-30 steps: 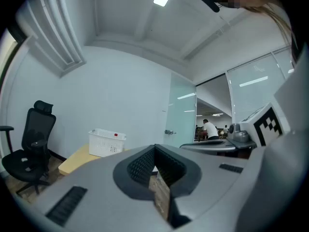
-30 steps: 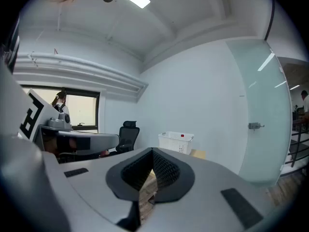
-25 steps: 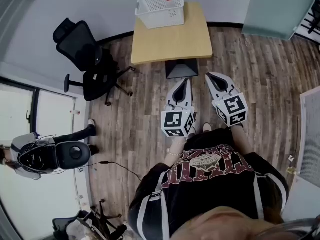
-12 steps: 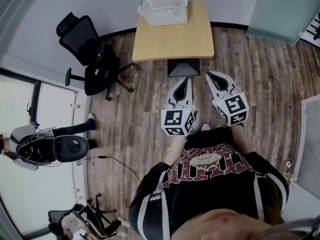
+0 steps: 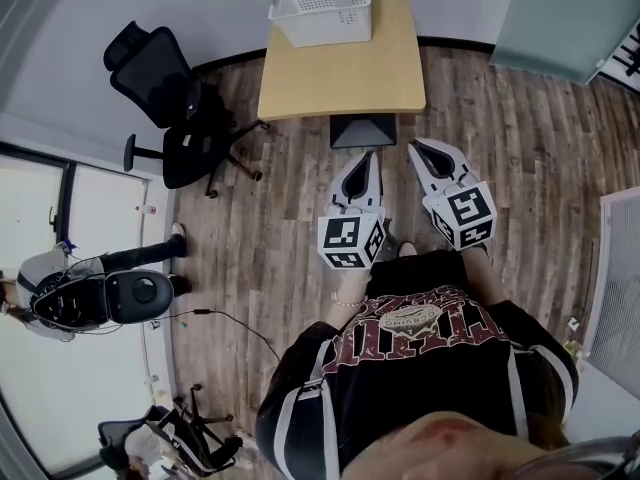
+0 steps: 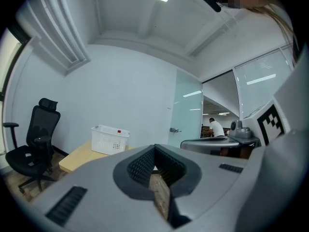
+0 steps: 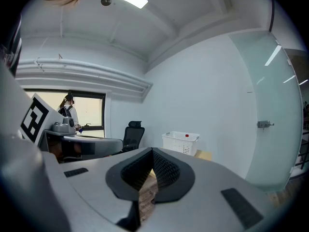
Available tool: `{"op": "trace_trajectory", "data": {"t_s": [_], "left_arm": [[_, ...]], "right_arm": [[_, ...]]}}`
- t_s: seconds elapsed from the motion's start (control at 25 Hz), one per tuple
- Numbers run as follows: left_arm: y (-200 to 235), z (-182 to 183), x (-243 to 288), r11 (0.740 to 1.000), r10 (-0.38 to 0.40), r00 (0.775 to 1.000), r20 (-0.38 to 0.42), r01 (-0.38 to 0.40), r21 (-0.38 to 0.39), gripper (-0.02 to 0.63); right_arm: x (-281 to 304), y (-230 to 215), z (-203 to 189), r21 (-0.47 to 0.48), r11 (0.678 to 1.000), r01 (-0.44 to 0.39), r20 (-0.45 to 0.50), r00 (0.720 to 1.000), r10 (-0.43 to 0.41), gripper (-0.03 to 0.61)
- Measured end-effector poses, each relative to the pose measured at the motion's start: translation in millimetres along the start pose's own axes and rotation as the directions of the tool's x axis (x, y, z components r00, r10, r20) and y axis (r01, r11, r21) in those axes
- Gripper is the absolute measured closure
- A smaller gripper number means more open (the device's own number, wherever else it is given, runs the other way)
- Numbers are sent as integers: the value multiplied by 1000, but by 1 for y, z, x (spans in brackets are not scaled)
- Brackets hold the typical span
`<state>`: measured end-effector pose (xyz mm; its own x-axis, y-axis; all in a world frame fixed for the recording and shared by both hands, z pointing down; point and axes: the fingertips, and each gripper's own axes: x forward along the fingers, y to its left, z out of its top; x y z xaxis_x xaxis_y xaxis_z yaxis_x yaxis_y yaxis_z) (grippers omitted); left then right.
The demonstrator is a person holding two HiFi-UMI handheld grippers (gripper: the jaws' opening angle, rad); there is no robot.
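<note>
I hold both grippers side by side at waist height over the wooden floor, pointing at a small wooden table (image 5: 342, 68). My left gripper (image 5: 367, 158) is shut with nothing between its jaws, and so is my right gripper (image 5: 416, 148). A white perforated basket (image 5: 320, 6) with a small red thing inside stands at the table's far edge, well ahead of both. In the left gripper view the left gripper's (image 6: 154, 150) ribbed pads meet, with the basket (image 6: 110, 140) beyond. In the right gripper view the right gripper (image 7: 152, 152) is likewise closed, with the basket (image 7: 180, 142) far off.
A black office chair (image 5: 170, 98) stands left of the table. The table's dark base (image 5: 362, 130) lies just ahead of the jaws. A frosted glass door (image 5: 570, 18) is at the right. Another person (image 5: 100, 298) with a headset stands at the far left by the window.
Both grippers stay shut and side by side. The views have shifted a little, and the person at the left has moved slightly.
</note>
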<state>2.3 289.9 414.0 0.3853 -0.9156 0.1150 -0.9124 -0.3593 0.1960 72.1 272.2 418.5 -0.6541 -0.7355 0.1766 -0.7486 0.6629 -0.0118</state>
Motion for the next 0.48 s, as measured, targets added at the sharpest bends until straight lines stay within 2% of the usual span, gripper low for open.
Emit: {"op": "trace_trajectory", "data": {"t_s": [0.48], "left_arm": [[34,9,38,1000,-23,1000,-3,23,-14,568]], "right_arm": [[48,-14,6,1,1000,7,-11,1000,-7,560]]}}
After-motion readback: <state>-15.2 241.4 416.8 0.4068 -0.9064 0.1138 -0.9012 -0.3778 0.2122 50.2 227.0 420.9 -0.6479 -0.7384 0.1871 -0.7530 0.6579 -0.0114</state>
